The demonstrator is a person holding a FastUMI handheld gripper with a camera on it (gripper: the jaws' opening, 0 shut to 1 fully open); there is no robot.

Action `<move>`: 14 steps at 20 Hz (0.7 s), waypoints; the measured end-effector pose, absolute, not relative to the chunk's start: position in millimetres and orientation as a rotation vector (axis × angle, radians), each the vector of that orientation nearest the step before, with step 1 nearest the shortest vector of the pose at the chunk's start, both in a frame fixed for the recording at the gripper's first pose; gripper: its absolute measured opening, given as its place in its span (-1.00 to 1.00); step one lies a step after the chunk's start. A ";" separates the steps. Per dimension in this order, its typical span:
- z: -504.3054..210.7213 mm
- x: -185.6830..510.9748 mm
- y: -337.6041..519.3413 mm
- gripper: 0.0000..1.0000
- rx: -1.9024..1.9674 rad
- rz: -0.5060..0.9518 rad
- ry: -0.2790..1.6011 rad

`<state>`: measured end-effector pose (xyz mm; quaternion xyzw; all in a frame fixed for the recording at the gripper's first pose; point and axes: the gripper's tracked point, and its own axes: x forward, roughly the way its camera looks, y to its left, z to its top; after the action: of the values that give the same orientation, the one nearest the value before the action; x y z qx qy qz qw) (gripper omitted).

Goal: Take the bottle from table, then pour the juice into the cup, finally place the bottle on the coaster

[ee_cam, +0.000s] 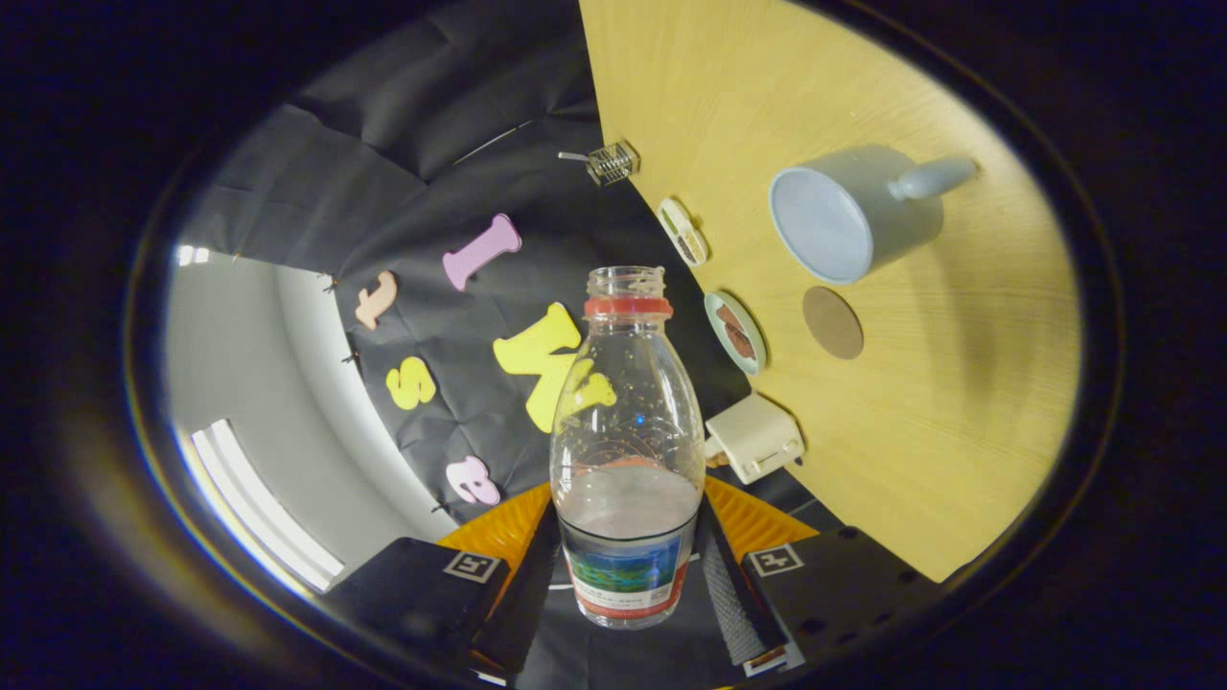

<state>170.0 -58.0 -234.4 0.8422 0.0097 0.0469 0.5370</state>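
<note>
Jaws (628, 575) clamp the uncapped bottle (627, 450) at its label, tipped sideways off the tabletop (920, 460), well short of the cup (848, 216). Tilting further here would likely spill juice before the mouth reaches the rim.

A recording booth: black cloth wall (403, 144) behind wooden table (863, 77)
</note>
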 end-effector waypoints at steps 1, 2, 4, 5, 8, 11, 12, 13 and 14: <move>-235.0 171.9 -59.4 0.58 1.972 0.110 0.030; -236.3 171.4 -59.5 0.58 1.942 0.108 0.035; -236.6 169.3 -61.0 0.57 1.892 0.106 0.040; -237.3 167.8 -60.4 0.57 1.861 0.106 0.048; -234.4 157.9 -67.3 0.57 1.721 0.094 0.057; -215.5 145.9 -79.6 0.57 1.567 0.112 0.020; -210.2 142.5 -83.5 0.57 1.516 0.114 0.016; -207.4 139.1 -86.1 0.57 1.456 0.111 0.021; -204.3 137.8 -89.7 0.57 1.394 0.109 0.025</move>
<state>137.8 -89.7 -204.3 0.6416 0.0116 0.0500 0.7653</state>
